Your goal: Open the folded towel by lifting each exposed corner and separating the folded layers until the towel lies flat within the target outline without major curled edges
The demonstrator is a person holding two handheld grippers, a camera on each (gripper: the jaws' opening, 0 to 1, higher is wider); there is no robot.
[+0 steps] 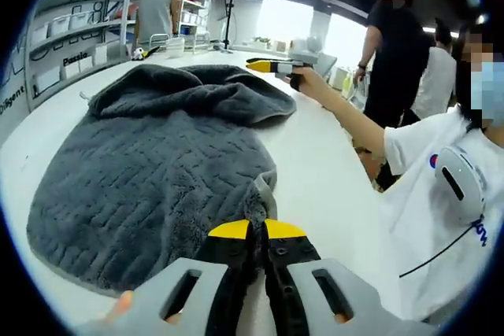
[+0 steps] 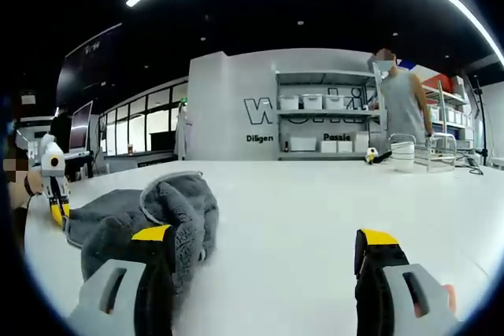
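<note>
A dark grey towel [image 1: 157, 171] lies rumpled on the white table [image 1: 331, 171], its far end folded over in a thick ridge. My left gripper [image 1: 256, 228] is shut on the towel's near corner, and the cloth rises in a small peak between the yellow tips. My right gripper [image 1: 272, 64] hovers just past the towel's far right edge, held in a person's hand. In the right gripper view my right gripper [image 2: 264, 235] is wide open with bare table between the jaws. The bunched towel [image 2: 169, 206] sits behind its left jaw, and the left gripper [image 2: 55, 190] stands at the towel's far end.
Shelves with white bins [image 2: 315, 102] line the far wall, where a person [image 2: 398, 100] stands beside a wire rack [image 2: 437, 151] and a white cup [image 2: 402, 155]. More people [image 1: 394, 45] stand along the table's right edge. Open table surface [image 2: 331, 202] stretches beside the towel.
</note>
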